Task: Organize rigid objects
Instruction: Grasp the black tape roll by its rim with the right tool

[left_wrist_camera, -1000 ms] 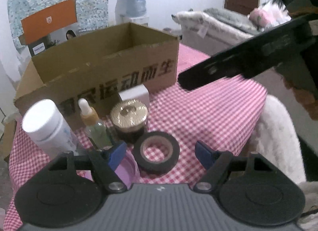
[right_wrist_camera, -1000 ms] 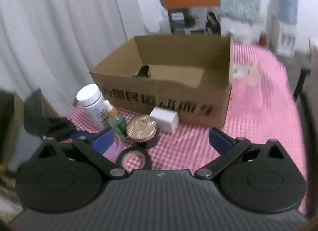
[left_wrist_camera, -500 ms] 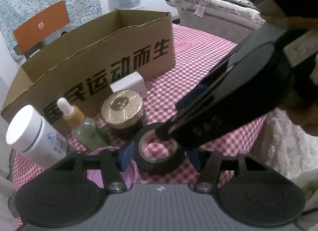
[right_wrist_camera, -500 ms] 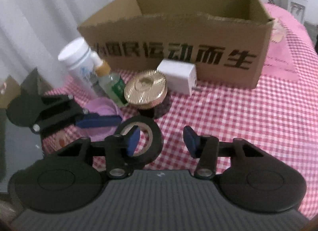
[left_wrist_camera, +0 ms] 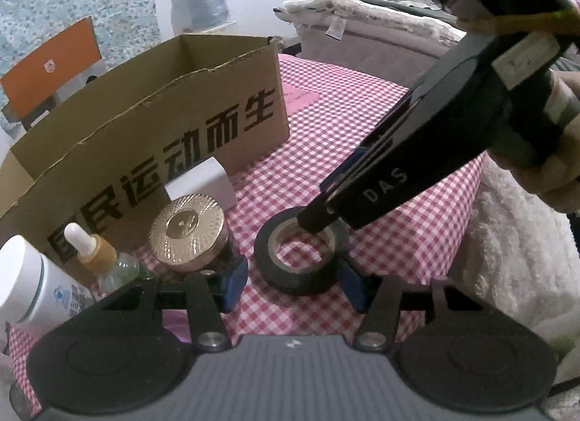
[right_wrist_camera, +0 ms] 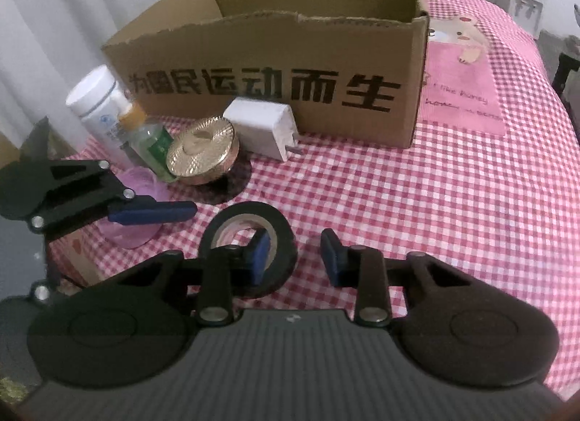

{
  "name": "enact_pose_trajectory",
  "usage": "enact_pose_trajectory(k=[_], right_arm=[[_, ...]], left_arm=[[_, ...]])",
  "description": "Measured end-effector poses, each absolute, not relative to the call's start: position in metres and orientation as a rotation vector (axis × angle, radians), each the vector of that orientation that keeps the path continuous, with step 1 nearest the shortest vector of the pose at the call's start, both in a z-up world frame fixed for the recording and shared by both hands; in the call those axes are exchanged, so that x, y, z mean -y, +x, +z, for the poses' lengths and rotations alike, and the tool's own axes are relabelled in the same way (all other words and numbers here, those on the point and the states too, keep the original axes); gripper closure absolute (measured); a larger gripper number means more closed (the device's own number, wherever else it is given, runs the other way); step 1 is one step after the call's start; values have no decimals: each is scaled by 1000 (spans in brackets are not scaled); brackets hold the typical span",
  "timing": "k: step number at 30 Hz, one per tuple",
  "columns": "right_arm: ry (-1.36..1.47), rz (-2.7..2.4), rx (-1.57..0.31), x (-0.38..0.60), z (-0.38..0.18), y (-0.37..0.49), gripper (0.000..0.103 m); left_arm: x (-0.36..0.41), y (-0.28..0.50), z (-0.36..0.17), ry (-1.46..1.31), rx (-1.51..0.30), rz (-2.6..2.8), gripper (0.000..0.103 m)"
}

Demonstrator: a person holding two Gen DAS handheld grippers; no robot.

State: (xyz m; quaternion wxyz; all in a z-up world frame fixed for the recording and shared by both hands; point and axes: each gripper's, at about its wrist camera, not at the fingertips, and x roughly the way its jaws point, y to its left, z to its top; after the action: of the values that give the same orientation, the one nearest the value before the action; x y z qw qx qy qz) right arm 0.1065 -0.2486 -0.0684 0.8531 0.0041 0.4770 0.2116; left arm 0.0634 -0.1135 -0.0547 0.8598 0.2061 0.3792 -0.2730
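A black tape roll (left_wrist_camera: 301, 276) (right_wrist_camera: 284, 236) lies flat on the pink checked tablecloth (right_wrist_camera: 398, 203). My right gripper (right_wrist_camera: 295, 254) (left_wrist_camera: 319, 211) reaches down onto it with jaws closing. One finger (right_wrist_camera: 261, 250) is inside the roll's hole, the other (right_wrist_camera: 330, 254) is outside. The roll's wall is between them, with a gap still showing at the outer pad. My left gripper (left_wrist_camera: 294, 285) (right_wrist_camera: 174, 211) is low at the roll's near side, half open, its blue pads flanking the roll without pressing it.
An open cardboard box (left_wrist_camera: 203, 131) (right_wrist_camera: 290, 58) stands behind. In front of it are a white charger (right_wrist_camera: 261, 131), a gold-lidded jar (left_wrist_camera: 188, 229), a dropper bottle (left_wrist_camera: 98, 254), a white bottle (left_wrist_camera: 29, 287) and a purple piece (right_wrist_camera: 134, 232). A hand (left_wrist_camera: 558, 174) holds the right gripper.
The right gripper came down from above the table onto the tape, narrowed its jaws and put one finger into the hole. The left gripper narrowed and edged closer to the roll.
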Motion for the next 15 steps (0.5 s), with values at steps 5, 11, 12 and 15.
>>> enact_pose_trajectory(k=[5, 11, 12, 15], right_arm=[[9, 485, -1004, 242, -68, 102, 79], [-2, 476, -1018, 239, -75, 101, 84], [5, 477, -1020, 240, -75, 101, 84], [13, 480, -1017, 242, -77, 102, 84]], left_arm=[[116, 70, -57, 420, -816, -595, 42], [125, 73, -64, 464, -817, -605, 42], [126, 73, -64, 470, -815, -605, 41], [128, 73, -66, 485, -805, -602, 39]])
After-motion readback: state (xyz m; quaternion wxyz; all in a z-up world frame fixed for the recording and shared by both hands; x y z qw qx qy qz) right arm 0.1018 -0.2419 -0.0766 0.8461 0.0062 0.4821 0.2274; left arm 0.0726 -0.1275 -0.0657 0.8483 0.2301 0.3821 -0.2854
